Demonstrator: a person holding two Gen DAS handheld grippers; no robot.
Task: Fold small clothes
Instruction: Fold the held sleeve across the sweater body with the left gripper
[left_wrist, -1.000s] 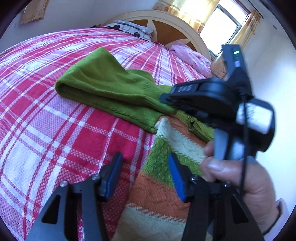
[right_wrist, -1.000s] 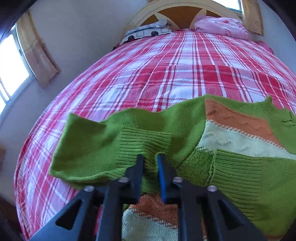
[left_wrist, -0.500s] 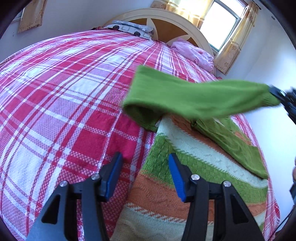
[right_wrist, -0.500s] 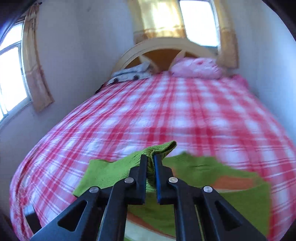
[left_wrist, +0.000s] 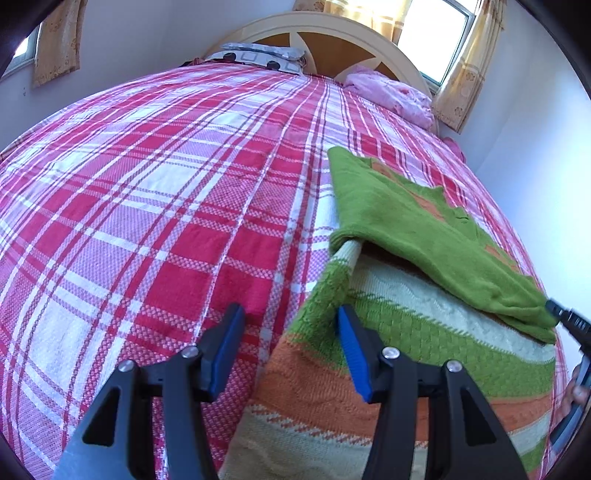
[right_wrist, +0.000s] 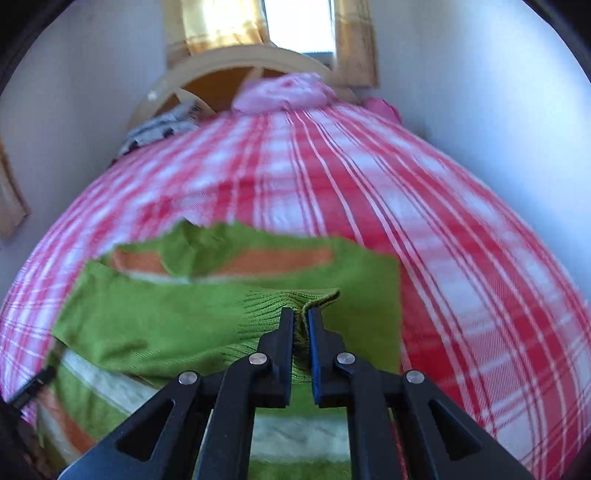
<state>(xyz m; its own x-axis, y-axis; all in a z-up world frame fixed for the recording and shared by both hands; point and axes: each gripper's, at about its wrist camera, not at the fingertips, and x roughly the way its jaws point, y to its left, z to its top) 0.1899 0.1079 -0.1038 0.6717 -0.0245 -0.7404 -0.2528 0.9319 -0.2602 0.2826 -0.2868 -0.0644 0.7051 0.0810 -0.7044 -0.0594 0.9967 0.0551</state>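
Note:
A small knitted sweater (left_wrist: 402, 332) with green, orange and cream stripes lies on the red plaid bed (left_wrist: 166, 206). Its green sleeve (left_wrist: 417, 236) is folded across the body towards the right. My right gripper (right_wrist: 301, 321) is shut on the ribbed sleeve cuff (right_wrist: 284, 302) and holds it over the sweater's right side. Its tip also shows at the right edge of the left wrist view (left_wrist: 565, 317). My left gripper (left_wrist: 290, 328) is open and empty, low over the sweater's left edge, one finger over the bedspread and one over the knit.
A pink pillow (left_wrist: 391, 92) and a patterned pillow (left_wrist: 258, 55) lie at the cream headboard (left_wrist: 332, 33). Curtained windows (right_wrist: 295, 26) are behind it. A white wall (left_wrist: 546, 155) runs close along the bed's right side.
My right gripper has carried the sleeve from the left of the sweater up and over to the right, laying it across the body. My left gripper has stayed open in place.

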